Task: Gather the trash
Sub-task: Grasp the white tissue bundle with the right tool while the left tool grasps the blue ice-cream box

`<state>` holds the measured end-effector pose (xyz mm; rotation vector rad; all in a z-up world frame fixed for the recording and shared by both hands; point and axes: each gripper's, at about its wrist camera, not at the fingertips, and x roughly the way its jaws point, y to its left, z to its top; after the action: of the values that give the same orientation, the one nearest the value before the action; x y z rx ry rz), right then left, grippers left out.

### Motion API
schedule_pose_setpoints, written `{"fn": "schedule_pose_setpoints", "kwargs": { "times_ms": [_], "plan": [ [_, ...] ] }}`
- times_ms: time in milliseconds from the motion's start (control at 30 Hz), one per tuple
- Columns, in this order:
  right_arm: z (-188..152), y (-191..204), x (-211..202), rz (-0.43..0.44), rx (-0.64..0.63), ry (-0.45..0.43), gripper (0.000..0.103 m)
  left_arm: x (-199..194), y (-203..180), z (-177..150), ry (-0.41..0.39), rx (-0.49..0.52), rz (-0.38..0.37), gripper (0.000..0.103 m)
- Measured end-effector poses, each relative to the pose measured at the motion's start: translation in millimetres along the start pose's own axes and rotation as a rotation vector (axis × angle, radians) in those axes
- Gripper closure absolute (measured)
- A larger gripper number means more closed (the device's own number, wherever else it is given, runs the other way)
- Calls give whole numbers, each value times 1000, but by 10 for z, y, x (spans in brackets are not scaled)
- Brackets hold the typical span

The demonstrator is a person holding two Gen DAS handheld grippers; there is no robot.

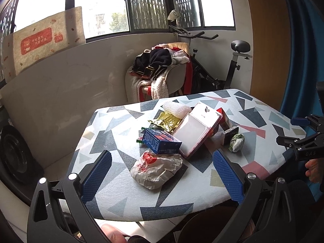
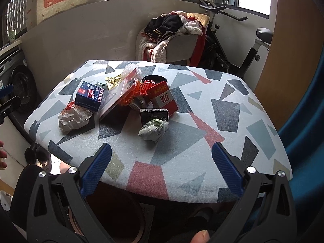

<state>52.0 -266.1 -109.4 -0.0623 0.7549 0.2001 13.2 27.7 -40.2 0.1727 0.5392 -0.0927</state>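
Observation:
A heap of trash lies on the patterned table (image 1: 113, 133) (image 2: 222, 109). It holds a crumpled paper bag (image 1: 157, 171) (image 2: 74, 117), a blue box (image 1: 161, 141) (image 2: 90, 96), a clear blister pack (image 1: 197, 130) (image 2: 121, 93), a red box (image 2: 163, 98), a small dark box (image 2: 154, 115), a white-green wad (image 1: 236, 141) (image 2: 154, 130), a gold wrapper (image 1: 167, 119) and white foam netting (image 1: 176, 107). My left gripper (image 1: 162, 174) is open, low at the near edge, with the paper bag between its fingers' line. My right gripper (image 2: 162, 167) is open over the near edge, short of the wad.
A round brown bin (image 2: 113, 218) stands under the table's near edge. Behind the table are a chair piled with clothes (image 1: 162, 68) (image 2: 174, 38) and an exercise bike (image 1: 232, 68). A washing machine (image 2: 20, 87) is at the left. A blue curtain (image 2: 303, 121) hangs on the right.

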Motion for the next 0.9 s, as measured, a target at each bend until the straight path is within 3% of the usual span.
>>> {"fn": "schedule_pose_setpoints", "kwargs": {
  "times_ms": [167, 300, 467, 633, 733, 900],
  "plan": [
    [-26, -41, 299, -19, 33, 31, 6, 218, 62, -142, 66, -68, -39, 5],
    [31, -119, 684, 59, 127, 46, 6, 365, 90, -265, 90, -87, -14, 5],
    [109, -178, 1248, 94, 222, 96, 7, 493, 139, -360, 102, -103, -8, 5],
    [137, -186, 1708, 147, 325, 153, 27, 635, 236, -415, 128, -163, -25, 5],
    [124, -147, 1763, 197, 350, 149, 52, 709, 284, -449, 145, -193, -36, 6],
    [51, -60, 1568, 210, 322, 118, 55, 853, 399, -508, 189, -272, -65, 13]
  ]
}}
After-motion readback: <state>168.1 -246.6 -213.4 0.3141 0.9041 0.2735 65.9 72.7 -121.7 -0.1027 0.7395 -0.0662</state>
